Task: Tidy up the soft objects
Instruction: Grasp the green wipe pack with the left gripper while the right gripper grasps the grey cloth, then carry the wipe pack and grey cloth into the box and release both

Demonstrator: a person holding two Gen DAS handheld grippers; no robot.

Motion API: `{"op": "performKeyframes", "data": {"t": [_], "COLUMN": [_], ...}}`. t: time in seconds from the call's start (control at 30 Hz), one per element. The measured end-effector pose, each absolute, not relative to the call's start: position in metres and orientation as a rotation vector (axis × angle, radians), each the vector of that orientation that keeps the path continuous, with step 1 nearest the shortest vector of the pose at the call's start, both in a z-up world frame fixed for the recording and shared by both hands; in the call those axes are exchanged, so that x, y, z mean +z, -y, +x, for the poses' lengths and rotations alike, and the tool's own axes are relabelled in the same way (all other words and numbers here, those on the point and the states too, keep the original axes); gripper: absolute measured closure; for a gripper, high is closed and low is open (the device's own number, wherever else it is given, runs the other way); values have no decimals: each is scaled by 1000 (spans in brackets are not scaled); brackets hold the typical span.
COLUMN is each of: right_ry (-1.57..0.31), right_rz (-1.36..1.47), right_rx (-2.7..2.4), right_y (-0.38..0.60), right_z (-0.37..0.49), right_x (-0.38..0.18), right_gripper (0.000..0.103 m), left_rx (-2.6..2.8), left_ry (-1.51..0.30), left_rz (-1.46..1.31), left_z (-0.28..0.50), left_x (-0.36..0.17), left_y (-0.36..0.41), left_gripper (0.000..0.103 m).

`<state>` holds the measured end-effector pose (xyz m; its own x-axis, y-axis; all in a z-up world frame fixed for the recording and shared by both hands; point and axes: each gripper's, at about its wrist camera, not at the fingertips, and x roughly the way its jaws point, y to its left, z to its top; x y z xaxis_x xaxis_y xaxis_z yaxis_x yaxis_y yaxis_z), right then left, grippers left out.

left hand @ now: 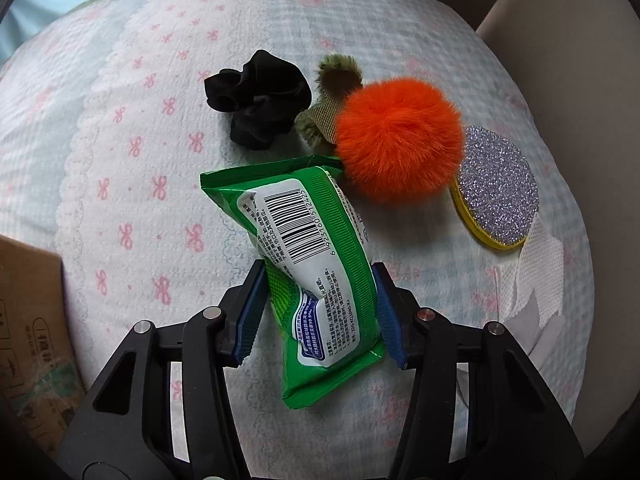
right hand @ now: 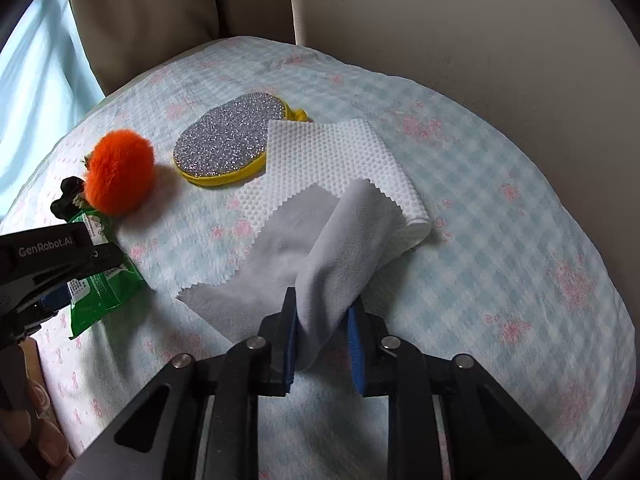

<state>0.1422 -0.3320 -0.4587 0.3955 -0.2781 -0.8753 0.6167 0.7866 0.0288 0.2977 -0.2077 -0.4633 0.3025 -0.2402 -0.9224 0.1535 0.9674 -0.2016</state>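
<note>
The left claw (left hand: 320, 304) is clamped on a green wipes pack (left hand: 308, 264), its blue pads pressing both long sides; the pack's near end is crumpled between the fingers and its front face is turned away, so only the barcode side shows. The right claw (right hand: 322, 332) is pinched tight on a bunched fold of grey cloth (right hand: 320, 260), whose near tip hangs hidden between the pads. Both lie on a bed cover (left hand: 140, 160) printed with pink bows.

Under the cloth, a white textured towel (right hand: 340, 156) is partly covered, and its far-left corner overlaps a glittery silver pad with a yellow rim (right hand: 228, 136). Left of that sits an orange pom-pom (left hand: 400, 140), touching the pack's far corner and hiding most of an olive furry piece (left hand: 332, 92). A black scrunchie (left hand: 256, 96) lies just beside it. A cardboard box (left hand: 32, 320) is cut off at the near left edge, its print too blurred to read. Beige cushions (right hand: 460, 40) rise behind.
</note>
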Motion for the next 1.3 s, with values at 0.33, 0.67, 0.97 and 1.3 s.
{"op": "performKeyframes", "data": {"t": [0.33,0.67,0.97,1.3], "right_ry": [-1000,-939,-871,-802], "right_rz": [386,366,319,249], "right_rx": [-571,-541,-472,-312], "right_y": [334,333,325,303], "right_z": [136,129,122,122], "right_x": [-441,-401,-343,-254], "right_gripper": [90,90,90,90], "left_rx": [-273,-282,-272,-228], "left_ry": [-1204,-1151,-1072,-978], "left_rz": [-80,-107,-152,-225], "left_z": [290,271,245,207], "left_x": [-436,-388,-322,-233], "left_y": [209,205,186,142], "left_gripper": [61,61,61,61]}}
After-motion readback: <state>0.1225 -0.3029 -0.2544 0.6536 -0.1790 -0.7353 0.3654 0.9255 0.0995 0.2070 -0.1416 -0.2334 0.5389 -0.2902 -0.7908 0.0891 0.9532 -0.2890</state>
